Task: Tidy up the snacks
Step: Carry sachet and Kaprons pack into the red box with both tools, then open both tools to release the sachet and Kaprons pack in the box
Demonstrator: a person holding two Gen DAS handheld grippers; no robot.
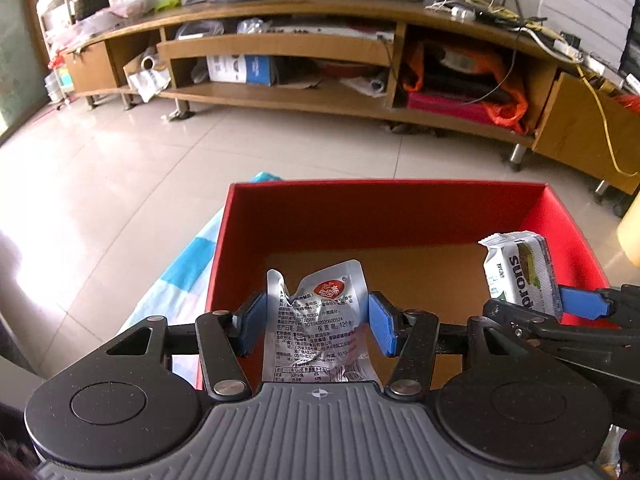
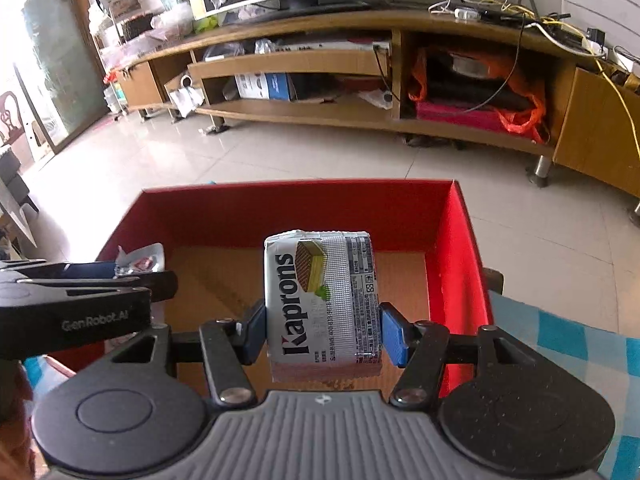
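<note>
Snacks hang over the red box [image 1: 384, 216]: left gripper [image 1: 318, 326] clamps a silver pouch [image 1: 320, 320], right gripper [image 2: 322, 330] a Kaprons pack [image 2: 320, 300].

pouch [image 1: 316, 320] left of wafers [image 1: 520, 276], over box [image 1: 384, 216]

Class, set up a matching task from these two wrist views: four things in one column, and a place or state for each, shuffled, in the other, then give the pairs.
1. silver pouch
2. Kaprons wafer pack
3. red box
4. TV stand

A. against the far wall
B. gripped by the right gripper
C. open, under both snacks
D. gripped by the left gripper

Pairs: 1-D, 2-B, 3-C, 4-A
</note>
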